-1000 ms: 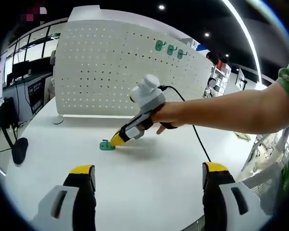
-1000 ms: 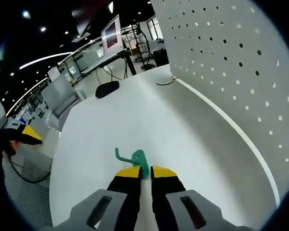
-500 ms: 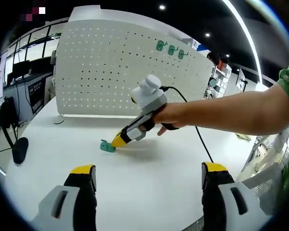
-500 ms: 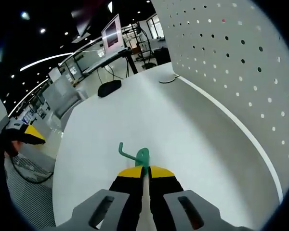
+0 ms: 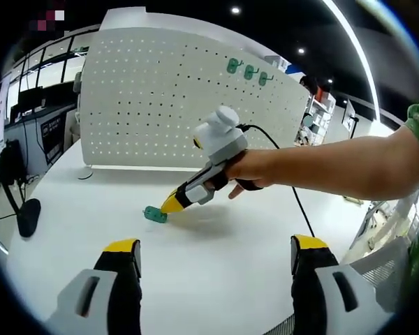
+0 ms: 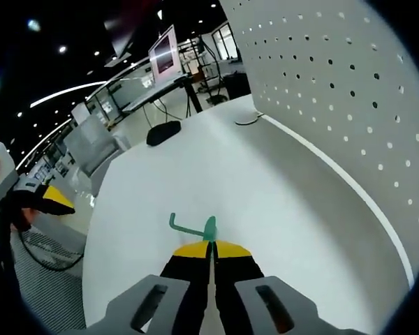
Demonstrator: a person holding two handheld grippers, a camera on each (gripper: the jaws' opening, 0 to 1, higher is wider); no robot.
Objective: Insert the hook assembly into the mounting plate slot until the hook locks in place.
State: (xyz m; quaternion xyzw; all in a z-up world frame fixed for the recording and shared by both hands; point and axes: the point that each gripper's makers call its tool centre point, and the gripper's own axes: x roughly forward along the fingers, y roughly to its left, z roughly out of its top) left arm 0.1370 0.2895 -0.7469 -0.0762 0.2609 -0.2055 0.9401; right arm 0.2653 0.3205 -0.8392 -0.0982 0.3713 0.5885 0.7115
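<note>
A small green hook (image 6: 195, 227) sticks out from between the yellow tips of my right gripper (image 6: 211, 248), which is shut on it. In the left gripper view the same green hook (image 5: 153, 214) hangs at the right gripper's (image 5: 172, 204) tip, just above the white table (image 5: 216, 258). The white pegboard (image 5: 160, 105) stands upright behind it, with three green hooks (image 5: 247, 71) mounted near its top right. In the right gripper view the pegboard (image 6: 349, 98) rises at the right. My left gripper (image 5: 213, 255) stands open low over the near table, with nothing between its fingers.
A person's bare arm (image 5: 335, 167) reaches in from the right. A black mouse-like object (image 5: 28, 218) lies at the table's left edge, also seen as a dark object (image 6: 162, 131) far off. A cable (image 5: 84, 174) lies by the pegboard's foot. Desks and monitors stand beyond the table.
My right gripper has closed on the green hook and lifted it slightly off the table. The left gripper has stayed put.
</note>
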